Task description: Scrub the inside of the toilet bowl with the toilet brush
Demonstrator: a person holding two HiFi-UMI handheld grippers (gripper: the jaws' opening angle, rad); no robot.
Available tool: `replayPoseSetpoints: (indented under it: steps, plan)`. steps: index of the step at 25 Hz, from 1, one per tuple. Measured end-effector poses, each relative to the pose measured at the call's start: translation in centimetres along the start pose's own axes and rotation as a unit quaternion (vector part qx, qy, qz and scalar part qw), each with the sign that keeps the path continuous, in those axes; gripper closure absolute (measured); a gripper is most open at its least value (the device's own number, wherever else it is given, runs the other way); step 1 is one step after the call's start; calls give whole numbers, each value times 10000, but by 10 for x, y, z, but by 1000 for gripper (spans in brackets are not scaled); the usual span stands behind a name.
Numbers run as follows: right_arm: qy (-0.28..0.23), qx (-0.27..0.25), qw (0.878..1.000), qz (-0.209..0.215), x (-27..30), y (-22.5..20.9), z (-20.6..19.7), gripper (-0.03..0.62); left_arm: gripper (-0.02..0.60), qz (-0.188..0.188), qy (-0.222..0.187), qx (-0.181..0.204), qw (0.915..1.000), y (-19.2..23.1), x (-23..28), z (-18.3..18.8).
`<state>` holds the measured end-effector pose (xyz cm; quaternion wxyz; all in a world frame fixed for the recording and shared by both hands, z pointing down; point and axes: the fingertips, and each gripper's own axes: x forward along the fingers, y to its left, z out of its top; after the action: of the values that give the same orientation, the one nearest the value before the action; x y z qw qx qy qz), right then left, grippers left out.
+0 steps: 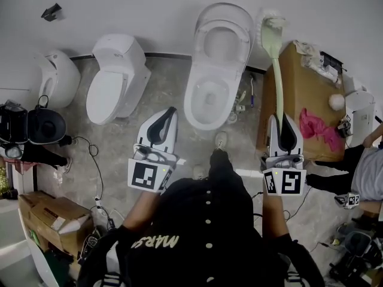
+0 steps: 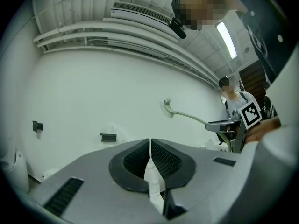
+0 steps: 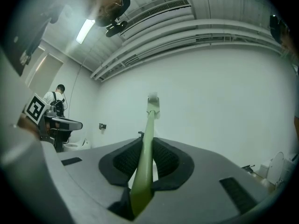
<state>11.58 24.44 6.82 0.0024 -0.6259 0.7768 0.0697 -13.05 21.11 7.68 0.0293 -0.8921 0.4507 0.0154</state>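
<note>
**Brush clamped, held outside the bowl**

Landmark: open white ceramic toilet bowl (image 1: 192, 97), lid raised against the wall.

- The pale green plastic toilet brush (image 1: 278, 82) is seen just right of the bowl. The handle runs alongside it and the white bristle head is level with the raised lid. No part of the brush is inside the bowl.
- The right hand-held gripper (image 1: 280, 122) is right of the bowl front, jaws clamped on the brush's lower handle.
- The left hand-held gripper (image 1: 171, 113) is held front-left of the bowl. Its jaws are pressed together with nothing between them.
- A closed white toilet (image 1: 116, 76) stands left of the bowl.
- A brown cardboard box (image 1: 299, 76) sits right of the bowl, with a pink cloth (image 1: 315, 128) lying on it.
</note>
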Motion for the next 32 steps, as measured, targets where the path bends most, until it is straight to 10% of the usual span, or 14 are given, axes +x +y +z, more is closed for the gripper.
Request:
replayPoseSetpoints:
  steps: [32]
  plan:
    - [-12,7,9963,859,218,-142,-32,507,548,706,-13,-80,9975,43,237,0]
